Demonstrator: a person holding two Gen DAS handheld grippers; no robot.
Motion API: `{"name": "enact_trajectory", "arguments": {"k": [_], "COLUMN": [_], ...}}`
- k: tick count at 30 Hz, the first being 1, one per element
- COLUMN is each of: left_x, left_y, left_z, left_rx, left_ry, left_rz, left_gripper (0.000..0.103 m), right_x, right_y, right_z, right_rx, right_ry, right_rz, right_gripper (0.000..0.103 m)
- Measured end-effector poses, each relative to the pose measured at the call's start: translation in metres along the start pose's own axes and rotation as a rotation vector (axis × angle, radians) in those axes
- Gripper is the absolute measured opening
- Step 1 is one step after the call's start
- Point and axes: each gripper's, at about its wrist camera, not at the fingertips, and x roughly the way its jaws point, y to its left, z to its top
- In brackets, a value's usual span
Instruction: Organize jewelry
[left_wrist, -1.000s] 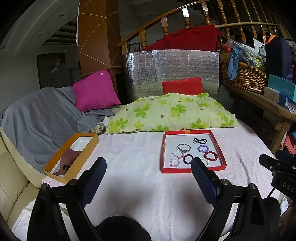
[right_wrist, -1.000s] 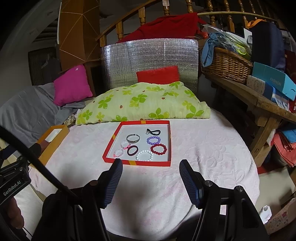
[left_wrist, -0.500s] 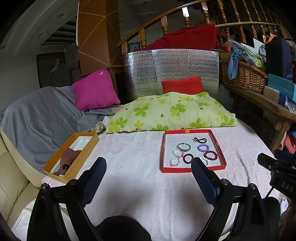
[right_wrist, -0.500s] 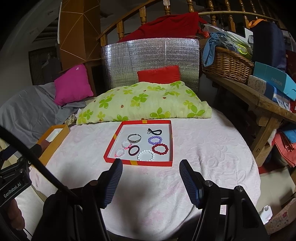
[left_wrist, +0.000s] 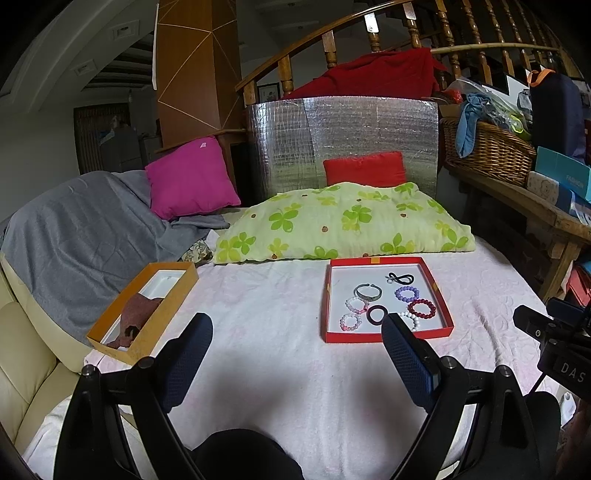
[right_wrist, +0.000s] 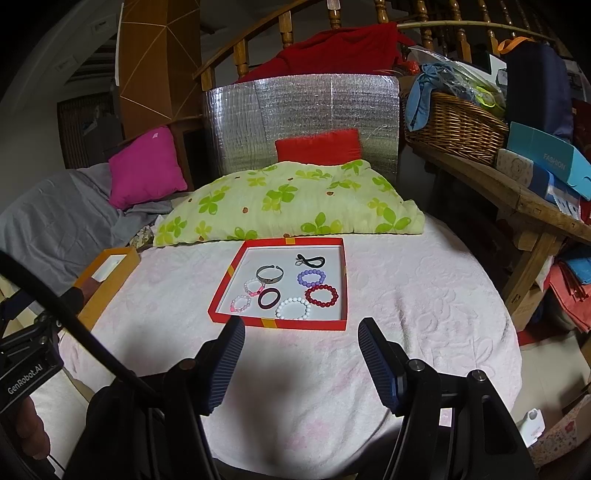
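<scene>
A red tray (right_wrist: 223, 286) lies on the white cloth and holds several bracelets: a white bead one (right_wrist: 293, 308), a red bead one (right_wrist: 321, 295), a purple one (right_wrist: 311, 277), a dark ring (right_wrist: 268, 298) and a metal bangle (right_wrist: 270, 274). The tray also shows in the left wrist view (left_wrist: 324, 298). An orange box (left_wrist: 162, 314) with a brown cloth (left_wrist: 138, 315) inside sits at the left. My right gripper (right_wrist: 301, 334) is open and empty just in front of the tray. My left gripper (left_wrist: 295, 332) is open and empty, between box and tray.
A green-flowered pillow (right_wrist: 288, 201) lies right behind the tray. A silver foil panel (right_wrist: 299, 118) and red cushion (right_wrist: 317, 146) stand behind it. A wooden bench (right_wrist: 517, 192) with a basket (right_wrist: 454, 129) and boxes is at the right. A grey blanket (left_wrist: 74, 236) covers the left.
My right gripper has moved slightly forward toward the red tray. The left gripper has barely moved. Both stay open.
</scene>
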Motion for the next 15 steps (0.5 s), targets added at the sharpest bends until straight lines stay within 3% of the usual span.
{"name": "enact_trajectory", "arguments": {"k": [15], "left_x": [0.0019], "left_y": [-0.0018], "left_z": [-0.0013], "left_rx": [0.007], "left_ry": [0.009], "left_rz": [-0.004], "left_gripper": [0.093], "right_x": [0.0023], "right_y": [-0.0016], "right_z": [-0.0015], "right_rx": [0.010], "right_ry": [0.002], "right_rz": [0.000], "right_gripper": [0.068]}}
